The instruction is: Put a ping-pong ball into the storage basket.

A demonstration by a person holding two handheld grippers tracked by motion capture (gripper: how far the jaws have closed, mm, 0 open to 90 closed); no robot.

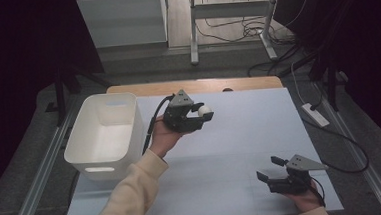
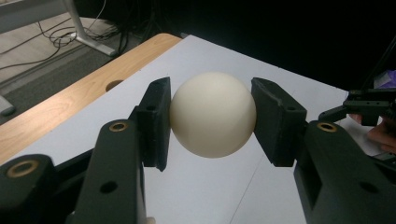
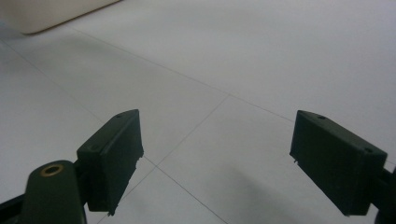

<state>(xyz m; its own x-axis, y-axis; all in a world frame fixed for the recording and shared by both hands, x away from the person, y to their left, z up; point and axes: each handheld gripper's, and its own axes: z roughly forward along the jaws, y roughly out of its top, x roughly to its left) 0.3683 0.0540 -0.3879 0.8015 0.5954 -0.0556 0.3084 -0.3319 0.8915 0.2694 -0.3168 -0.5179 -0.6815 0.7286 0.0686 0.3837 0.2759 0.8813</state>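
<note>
One smooth, round cream ball [image 2: 212, 114]

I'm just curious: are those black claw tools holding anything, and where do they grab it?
The left gripper clamps a cream ball across its middle, one pad on each side. The right gripper stands open, holding nothing.

- The bin [image 1: 105, 137] blocked the table's [image 1: 241, 149] left edge
- Bare table lay between the left gripper [image 1: 199, 118] and right gripper [image 1: 271, 168], open for passing

Left tongs [image 1: 203, 115] clamped, raised; right tongs [image 1: 271, 166] agape, low.
</note>
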